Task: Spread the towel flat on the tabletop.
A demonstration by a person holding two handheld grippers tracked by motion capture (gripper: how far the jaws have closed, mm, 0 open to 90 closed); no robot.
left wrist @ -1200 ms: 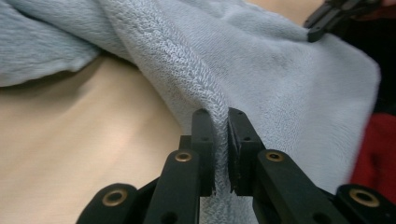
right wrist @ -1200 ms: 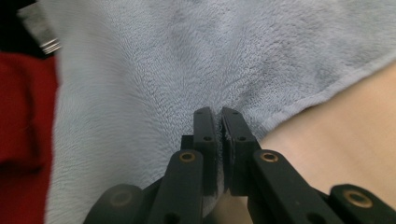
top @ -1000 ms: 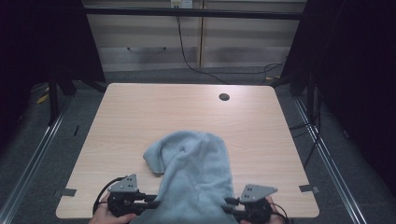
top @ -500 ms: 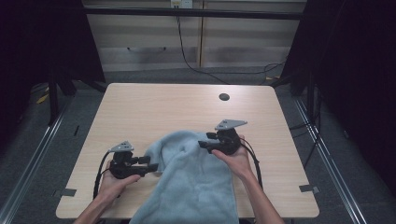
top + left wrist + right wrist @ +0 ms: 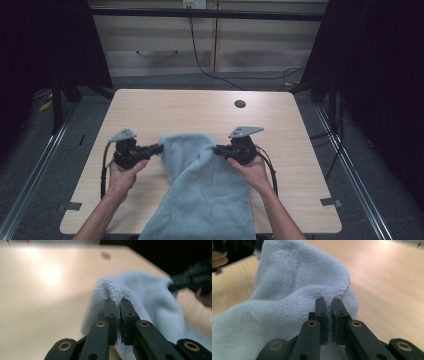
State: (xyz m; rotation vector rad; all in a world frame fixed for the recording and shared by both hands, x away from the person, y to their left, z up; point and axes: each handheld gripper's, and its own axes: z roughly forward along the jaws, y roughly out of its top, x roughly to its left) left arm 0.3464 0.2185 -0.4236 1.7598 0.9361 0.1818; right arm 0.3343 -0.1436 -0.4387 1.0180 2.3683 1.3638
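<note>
**Towel pinched at both sides, mid-tabletop**

A pale blue towel [image 5: 205, 190] is seen draped down the middle of the tabletop [image 5: 170, 107], its near end spilling over the front edge between the person's forearms. Its far end is bunched and held up off the wood. The left claw [image 5: 159, 148] is clamped on the towel's left edge; in the left gripper view the jaws are pressed together with terry cloth [image 5: 140, 295] caught between them. The right claw [image 5: 216, 149] is likewise pinched on the right edge, and in the right gripper view the plush fold [image 5: 294, 282] is gripped tight between near-closed jaws. A grey plate is carried atop each gripper. Farther back, a small dark round hole [image 5: 240, 104] is set in the tabletop, well apart from the towel.
</note>
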